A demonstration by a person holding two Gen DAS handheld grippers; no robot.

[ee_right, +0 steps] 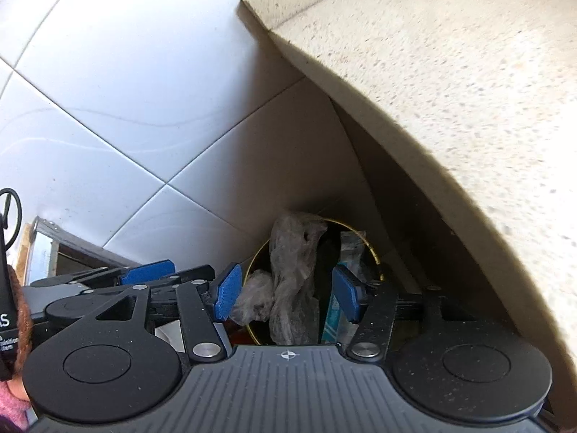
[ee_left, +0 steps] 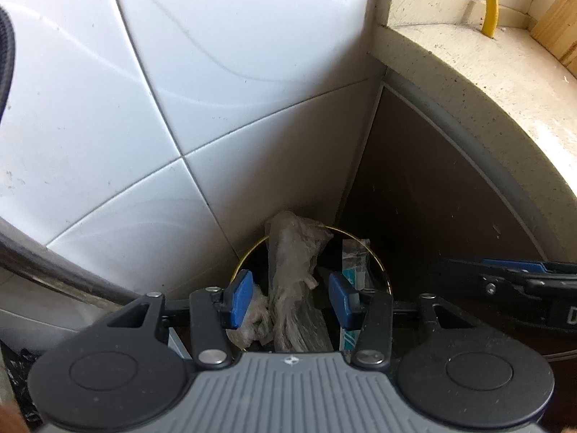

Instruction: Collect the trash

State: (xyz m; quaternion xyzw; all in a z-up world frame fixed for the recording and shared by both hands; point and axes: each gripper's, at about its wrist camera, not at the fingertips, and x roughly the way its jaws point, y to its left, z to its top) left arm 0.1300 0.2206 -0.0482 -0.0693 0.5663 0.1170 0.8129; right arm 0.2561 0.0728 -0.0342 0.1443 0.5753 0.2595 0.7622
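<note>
The left gripper [ee_left: 292,299] sits nearest the lens, its blue pads spread wide with nothing pinched between them. The right gripper [ee_right: 286,296] is likewise spread wide and grips nothing; in the left wrist view it shows at 3 o'clock, and in the right wrist view the left one lies at 9 o'clock, just beside it.

Largest behind them is the white tiled wall [ee_left: 126,90], filling 9 to 12 o'clock. The speckled stone surface [ee_left: 487,72] curves from 1 to 4 o'clock, with a dark cabinet panel [ee_left: 414,187] below it.

In the corner at 6 o'clock stands a dark trash bin [ee_left: 380,265] with a gold rim. Crumpled clear plastic [ee_left: 292,263] sticks up out of it, and a teal-and-white wrapper [ee_left: 355,263] stands at its 3 o'clock side.
</note>
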